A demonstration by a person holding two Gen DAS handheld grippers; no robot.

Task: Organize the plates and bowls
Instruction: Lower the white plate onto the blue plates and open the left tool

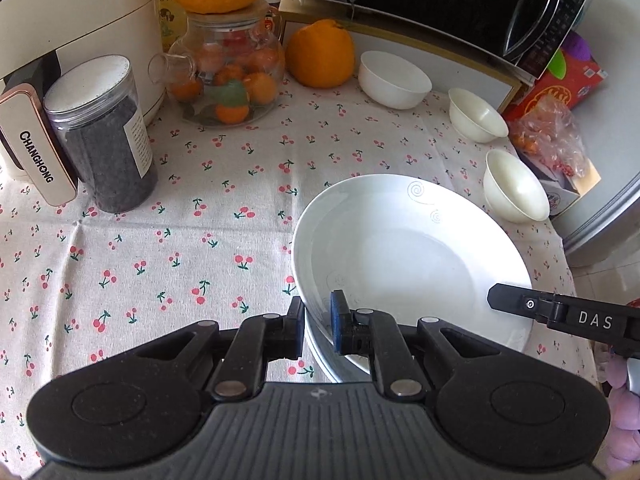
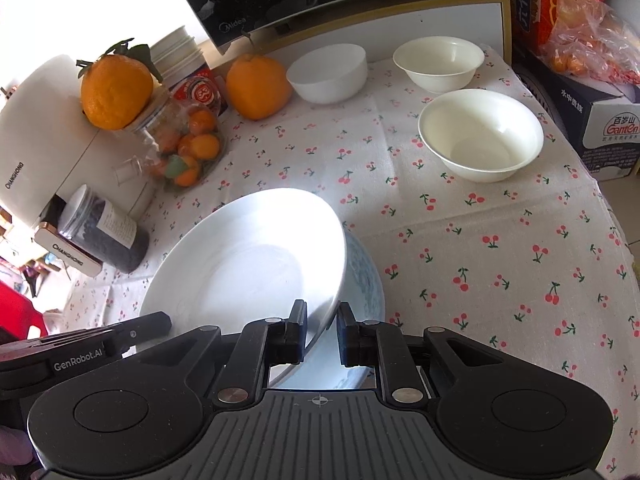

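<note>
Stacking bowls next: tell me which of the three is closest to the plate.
The cream bowl at the table's right edge; the other two sit farther back.

A cherry-print cloth [image 1: 200, 240] is covering the surface, carrying three white bowls [image 1: 394, 79], stacked plates [image 1: 412, 256], an orange [image 1: 320, 54], and jars [image 1: 102, 132].

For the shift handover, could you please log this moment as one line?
left gripper: shut on white plate | right gripper: around rim, grip unclear | three bowls unstacked
</note>
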